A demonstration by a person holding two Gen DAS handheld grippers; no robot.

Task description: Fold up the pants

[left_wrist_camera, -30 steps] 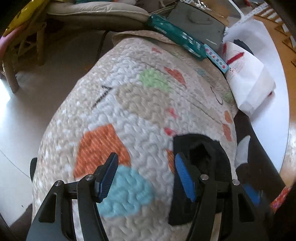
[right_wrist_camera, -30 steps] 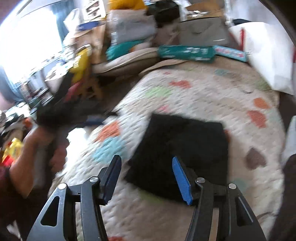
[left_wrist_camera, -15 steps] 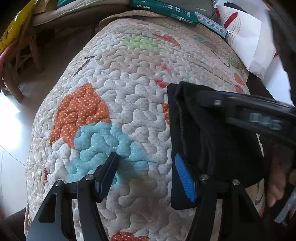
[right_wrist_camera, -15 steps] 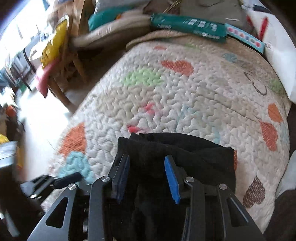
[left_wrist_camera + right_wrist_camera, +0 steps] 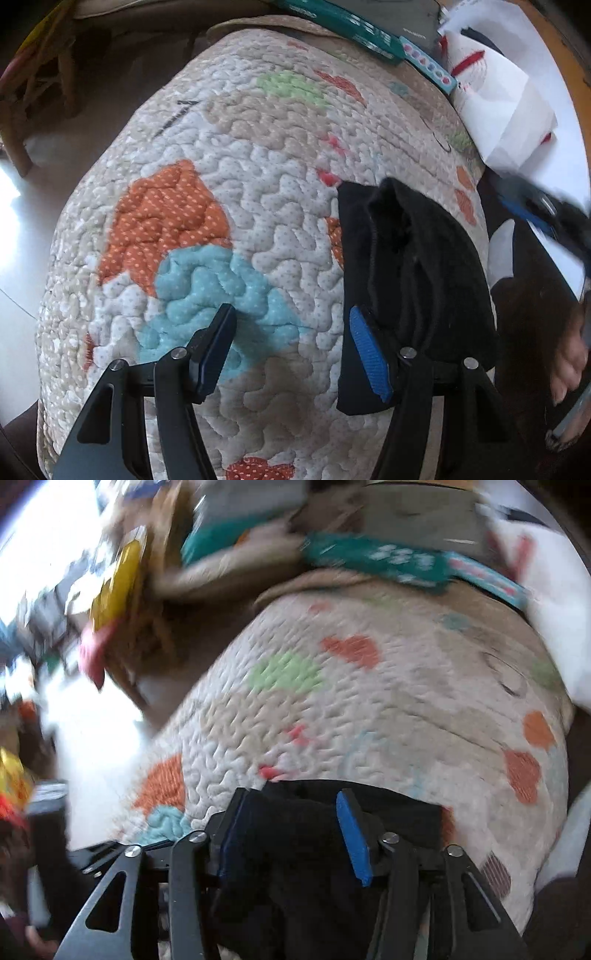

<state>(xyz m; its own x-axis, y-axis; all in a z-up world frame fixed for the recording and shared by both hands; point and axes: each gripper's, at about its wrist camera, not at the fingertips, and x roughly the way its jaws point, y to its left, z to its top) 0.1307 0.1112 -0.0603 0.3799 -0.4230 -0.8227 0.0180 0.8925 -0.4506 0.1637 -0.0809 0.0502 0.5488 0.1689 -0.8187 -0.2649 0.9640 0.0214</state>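
Both tongs open: left tongs (image 5: 291,347) over patchwork quilted cover (image 5: 229,177), right tongs (image 5: 291,834) straddling folded black fabric pants (image 5: 306,849).

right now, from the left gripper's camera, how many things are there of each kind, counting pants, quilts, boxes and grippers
pants: 1, black, folded on the quilt
quilt: 1
boxes: 2, a green box and a smaller light blue box
grippers: 2, the left gripper, open, and the right gripper, blurred
total: 6

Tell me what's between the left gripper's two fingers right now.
Only quilt, at its blue patch, seen in the left wrist view. The left gripper is open; the black pants lie behind its right finger.
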